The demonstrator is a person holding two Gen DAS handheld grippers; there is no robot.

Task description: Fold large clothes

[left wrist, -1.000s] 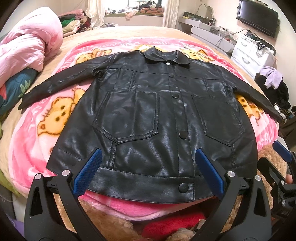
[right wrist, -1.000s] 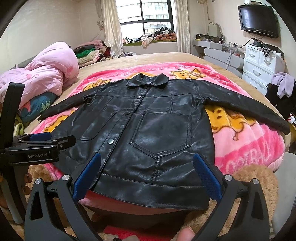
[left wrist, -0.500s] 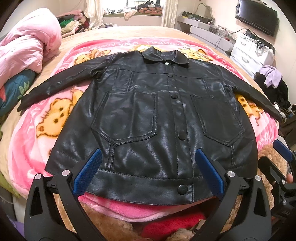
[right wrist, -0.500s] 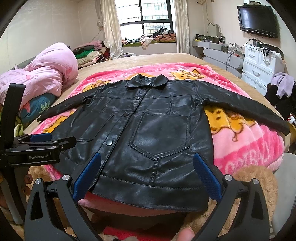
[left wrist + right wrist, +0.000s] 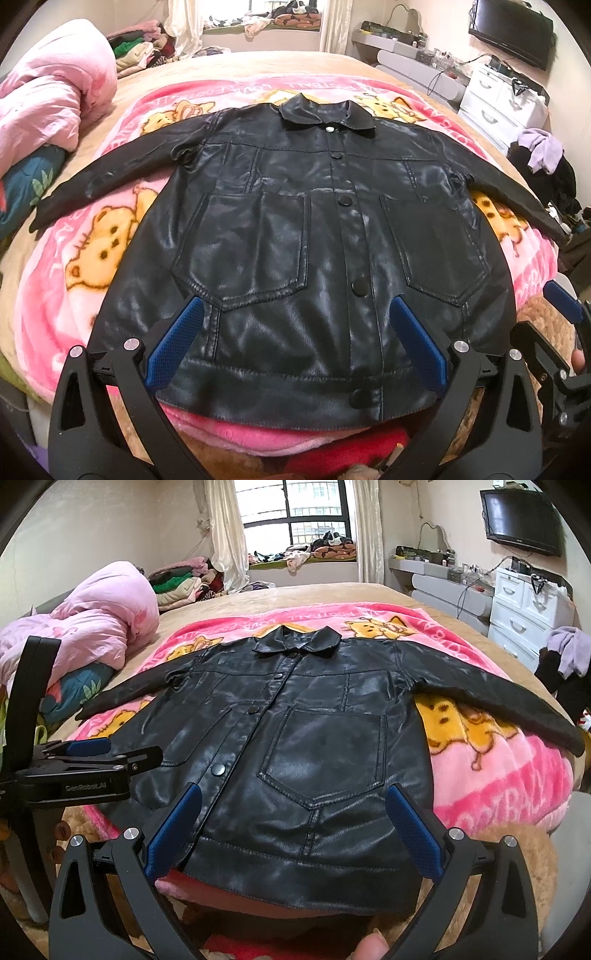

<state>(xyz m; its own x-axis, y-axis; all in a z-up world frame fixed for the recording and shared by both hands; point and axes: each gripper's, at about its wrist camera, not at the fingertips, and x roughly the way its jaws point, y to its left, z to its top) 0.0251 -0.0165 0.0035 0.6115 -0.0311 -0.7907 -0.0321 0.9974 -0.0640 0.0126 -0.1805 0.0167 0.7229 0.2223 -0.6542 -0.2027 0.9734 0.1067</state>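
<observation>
Barely anything had shifted since the earlier frames: both cameras had crept a touch closer to the hem, and the garment lay as it had lain. Big picture first, a bedroom, with a wide bed under a tan cover filling most of it. Spread over that was a pink cartoon blanket, and flat on the blanket lay the black leather jacket, front up, buttoned, collar toward the window, both sleeves stretched out to the sides. Its hem hung just past the blanket's near edge.

On the person's left side of the bed sat a bunched pink duvet, with a heap of folded clothes behind it near the curtain. Along the right wall stood a white chest of drawers, and a dark television was mounted above it. A lilac garment was draped over something dark at the far right, though the fisheye edge made that hard to read.

Down to the tools: the left gripper hovered over the jacket's lower front, blue pads spread wide, nothing between them. The right gripper hung over the lower right pocket, likewise spread wide and carrying nothing. A fingertip peeked in at the bottom of the right view.
</observation>
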